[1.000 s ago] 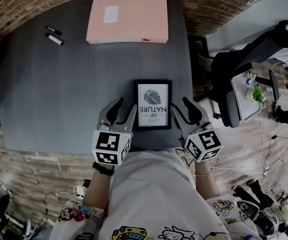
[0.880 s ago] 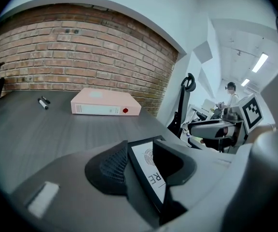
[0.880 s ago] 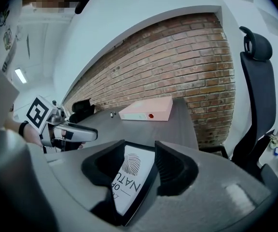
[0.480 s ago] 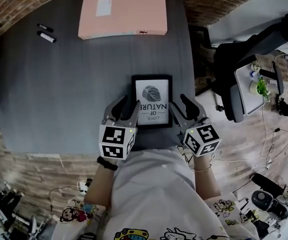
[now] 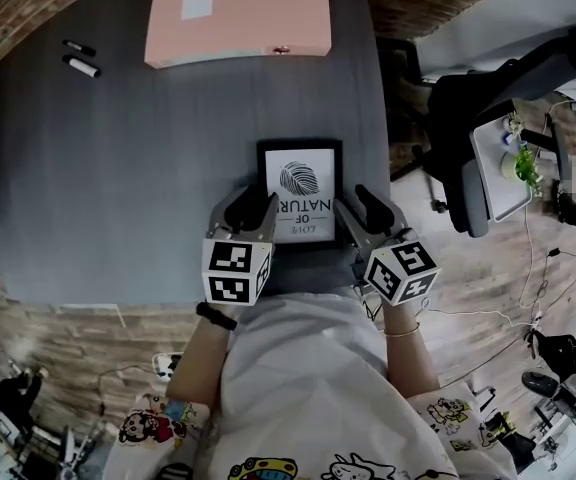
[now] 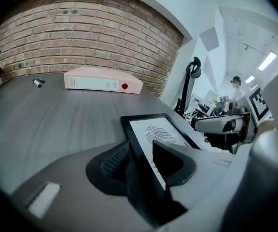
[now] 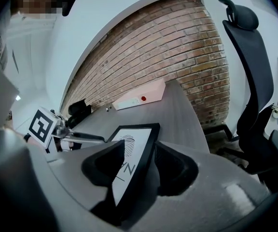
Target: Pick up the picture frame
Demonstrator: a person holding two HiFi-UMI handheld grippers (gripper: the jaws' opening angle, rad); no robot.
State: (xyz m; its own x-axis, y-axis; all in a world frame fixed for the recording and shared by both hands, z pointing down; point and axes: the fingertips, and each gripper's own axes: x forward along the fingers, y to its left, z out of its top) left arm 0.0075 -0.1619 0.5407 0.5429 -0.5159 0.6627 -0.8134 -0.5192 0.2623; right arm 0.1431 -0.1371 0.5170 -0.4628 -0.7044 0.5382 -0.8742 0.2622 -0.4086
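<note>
Head view, with both gripper views. The picture frame (image 5: 300, 190) is on the grey table (image 5: 118, 168), close to the table's near edge and right of its centre. It is black-bordered with a white print. Its long axis runs straight away from the person, and the fingerprint graphic sits toward the far short side, with the lettering below it toward the person.

The left gripper (image 5: 253, 208) meets the frame's left long border at the near corner. In the left gripper view, that border (image 6: 151, 129) passes between the two jaws. The ribbed outer pad lies against the frame's outside edge and the inner jaw lies over the glass, so the jaws are closed onto the border.

The right gripper (image 5: 356, 206) mirrors this on the right long border. In the right gripper view, the frame (image 7: 132, 151) runs up between the jaws, one over the print and one outside, clamped on the border.

The frame's near short side is hidden in the head view beneath the jaws and marker cubes. Whether that end has left the table cannot be told. A pink binder (image 5: 238, 18) lies flat at the far edge, well apart from the frame, and two markers (image 5: 80, 58) lie at the far left.
</note>
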